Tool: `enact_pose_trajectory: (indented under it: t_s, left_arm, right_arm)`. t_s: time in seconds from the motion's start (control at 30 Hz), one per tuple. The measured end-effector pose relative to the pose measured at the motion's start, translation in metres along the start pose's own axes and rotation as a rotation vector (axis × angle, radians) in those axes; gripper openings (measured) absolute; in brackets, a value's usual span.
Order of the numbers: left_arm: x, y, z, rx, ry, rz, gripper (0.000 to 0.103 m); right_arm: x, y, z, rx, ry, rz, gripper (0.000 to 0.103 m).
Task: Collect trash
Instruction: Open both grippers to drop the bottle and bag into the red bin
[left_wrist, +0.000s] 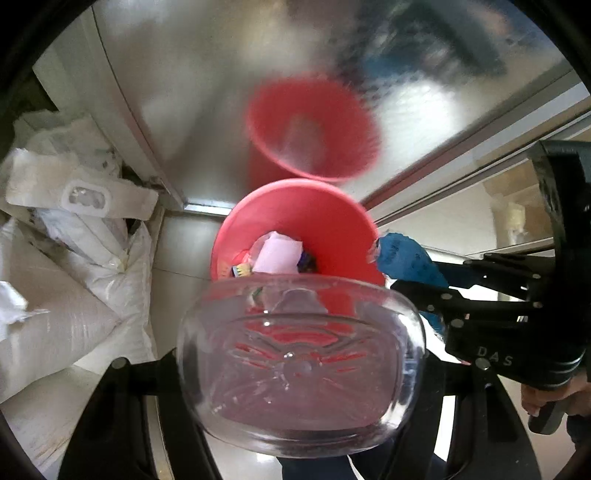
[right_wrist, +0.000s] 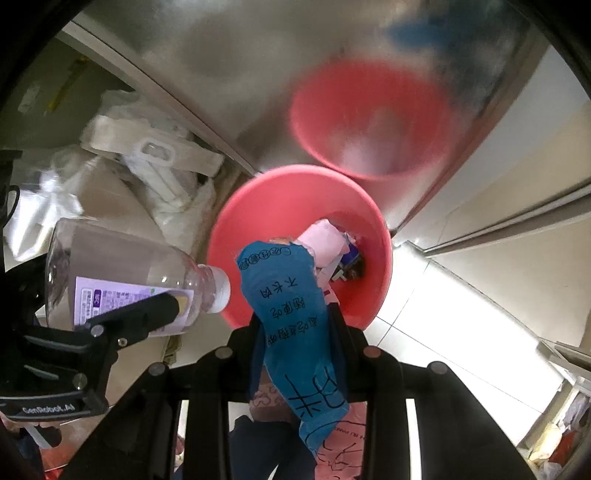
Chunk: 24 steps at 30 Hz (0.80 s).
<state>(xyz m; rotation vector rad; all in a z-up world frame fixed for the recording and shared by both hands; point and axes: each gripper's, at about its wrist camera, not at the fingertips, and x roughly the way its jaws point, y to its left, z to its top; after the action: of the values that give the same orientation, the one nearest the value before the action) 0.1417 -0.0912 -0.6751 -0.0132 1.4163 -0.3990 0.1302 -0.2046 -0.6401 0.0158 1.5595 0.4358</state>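
The left gripper (right_wrist: 168, 306) is clamped across the body of a clear plastic bottle (right_wrist: 122, 273), its jaws held fairly wide by the bottle's width; one black finger (right_wrist: 147, 314) presses on the purple-and-white label, and the white cap (right_wrist: 219, 291) points right, toward the bin. In the left wrist view the bottle's clear base (left_wrist: 301, 369) fills the near centre, with the bin showing through it. To the left of the bin lie white sacks (left_wrist: 66, 314) and crumpled white packaging (left_wrist: 77, 192) heaped on the floor against a shiny metal panel (left_wrist: 192, 74). In the middle stands the red bin (right_wrist: 295, 206), round and open-topped, close against the panel, which gives back a blurred red reflection (right_wrist: 369, 118) of it further off. Inside the bin lie a pale pink folded paper (left_wrist: 277, 254), some small coloured wrappers (left_wrist: 240, 269) and a dark scrap (left_wrist: 308, 262). The right gripper (right_wrist: 295, 321) is closed narrowly on a blue printed wrapper (right_wrist: 291, 314), whose far end hangs over the bin's near rim above the pink paper. To the right, pale floor tiles (right_wrist: 461, 314) run beside a metal frame (right_wrist: 517, 221).
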Motion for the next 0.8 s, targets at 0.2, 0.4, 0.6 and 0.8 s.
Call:
enact_pose_trajectory:
  t_s: [0.2, 0.4, 0.6, 0.8]
  left_arm:
    - [0.037, 0.011, -0.002, -0.017, 0.017, -0.005, 0.066]
    - [0.052, 0.019, -0.001, -0.039, 0.017, -0.017, 0.066]
    - [0.064, 0.018, -0.002, -0.026, 0.034, -0.038, 0.066]
    - [0.072, 0.022, -0.001, -0.033, 0.038, -0.013, 0.066]
  right_arm:
    - [0.038, -0.014, 0.006, 0.002, 0.008, -0.011, 0.029]
    - [0.055, -0.024, 0.006, 0.010, 0.018, 0.014, 0.030]
    - [0.062, -0.027, 0.005, -0.014, 0.023, 0.000, 0.030]
    - [0.066, -0.028, 0.004, -0.012, 0.028, 0.002, 0.030]
